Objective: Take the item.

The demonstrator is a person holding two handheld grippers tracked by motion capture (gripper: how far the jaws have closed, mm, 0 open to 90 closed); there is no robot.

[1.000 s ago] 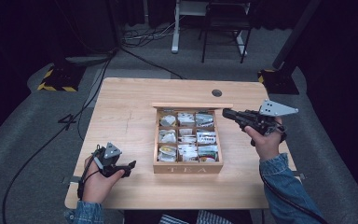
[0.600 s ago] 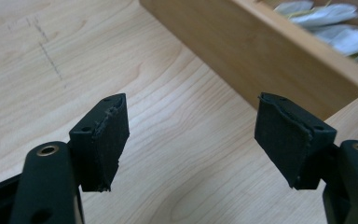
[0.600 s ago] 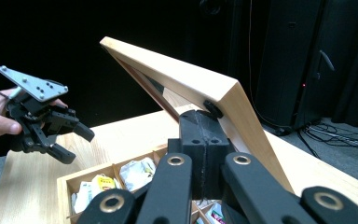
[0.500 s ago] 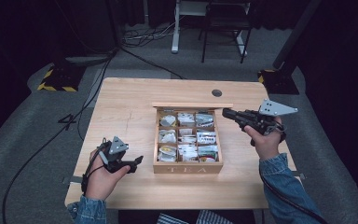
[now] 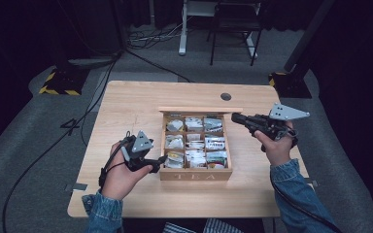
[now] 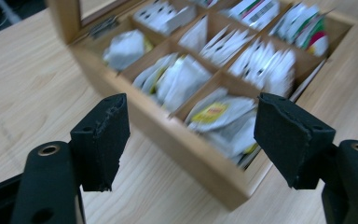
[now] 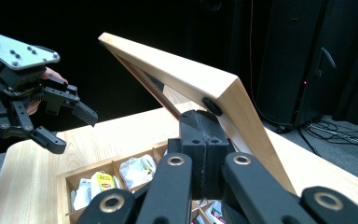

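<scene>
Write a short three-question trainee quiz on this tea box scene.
1. True or false: the left claw is open with nothing between its pads.
2. The right claw rests against which part of the tea box? A) lid B) base C) a tea bag
3. How many compartments does the box have?

Key: 1 true; 2 A, the raised lid; 3 nine.

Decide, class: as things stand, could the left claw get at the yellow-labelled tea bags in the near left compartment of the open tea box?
Probably yes. The left claw is open beside the tea box, the lid is up, and nothing covers the yellow-labelled tea bags.
</scene>
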